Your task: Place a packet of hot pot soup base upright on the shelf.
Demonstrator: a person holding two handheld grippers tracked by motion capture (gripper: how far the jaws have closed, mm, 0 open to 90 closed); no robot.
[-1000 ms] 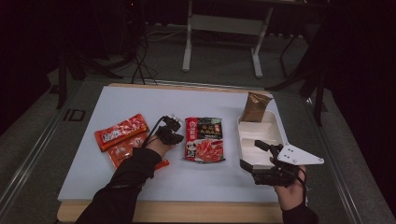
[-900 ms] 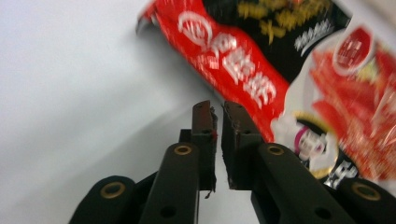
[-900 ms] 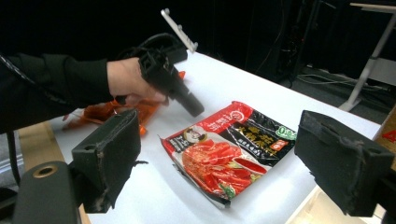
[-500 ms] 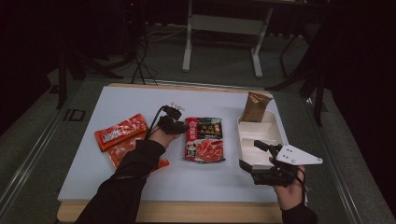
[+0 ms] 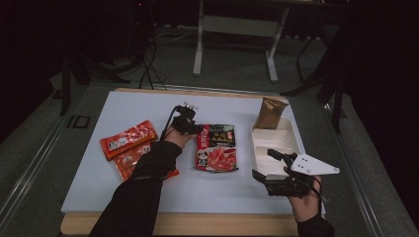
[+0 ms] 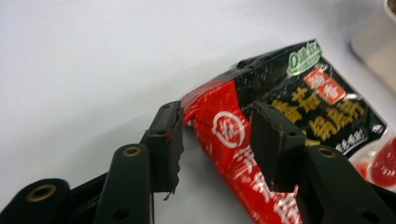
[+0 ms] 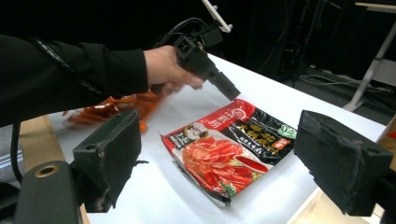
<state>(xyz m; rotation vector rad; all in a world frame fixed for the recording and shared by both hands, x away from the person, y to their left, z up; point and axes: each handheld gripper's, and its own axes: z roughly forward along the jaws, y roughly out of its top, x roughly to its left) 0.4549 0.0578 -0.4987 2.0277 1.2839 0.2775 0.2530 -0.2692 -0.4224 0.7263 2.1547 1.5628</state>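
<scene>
A red and black hotpot packet point(image 5: 216, 148) lies flat in the middle of the white table point(image 5: 148, 106). My left gripper point(image 5: 193, 127) is at its far left corner, open. In the left gripper view the jaws point(image 6: 217, 140) straddle that raised corner of the packet point(image 6: 299, 102) with a gap on each side. My right gripper point(image 5: 267, 164) hovers wide open near the front of the white tray point(image 5: 296, 143). Through its spread jaws point(image 7: 229, 158) the right gripper view looks at the packet point(image 7: 233, 154) and the left gripper point(image 7: 205, 60).
Two orange-red packets point(image 5: 127, 140) lie at the left, partly under the left forearm. A brown packet point(image 5: 269, 113) stands at the tray's far end. The tray's pale rim point(image 6: 378, 42) is just right of the hotpot packet. Table legs stand on the dark floor behind.
My left gripper has moved away from the person and a little right, up to the packet's far left corner. The right gripper has barely shifted.
</scene>
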